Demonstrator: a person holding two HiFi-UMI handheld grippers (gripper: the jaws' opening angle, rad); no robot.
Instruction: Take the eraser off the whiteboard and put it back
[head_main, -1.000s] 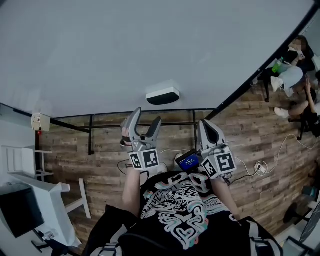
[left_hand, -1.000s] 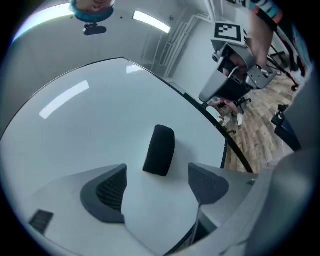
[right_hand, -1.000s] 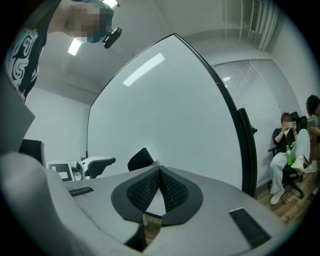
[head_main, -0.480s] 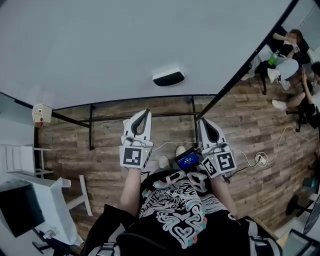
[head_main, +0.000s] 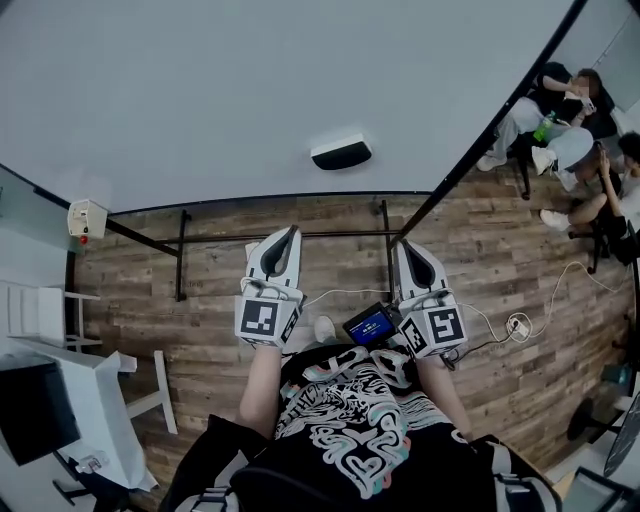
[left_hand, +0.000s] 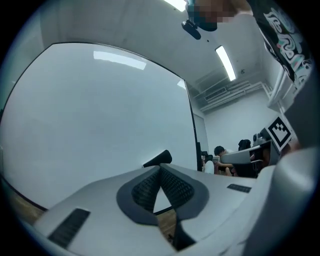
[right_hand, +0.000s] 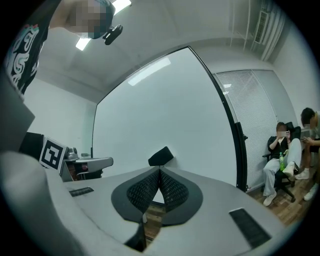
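The left gripper (head_main: 288, 238) has its jaws clenched on nothing and points at the whiteboard (head_main: 200, 90). The eraser (head_main: 341, 153) clings to the whiteboard ahead, well apart from both grippers. It is probably light with a stiff shell, best pinched across its narrow sides. The right gripper (head_main: 406, 250) is likewise clenched and empty. The eraser's underside, and whatever holds it up, are hidden.
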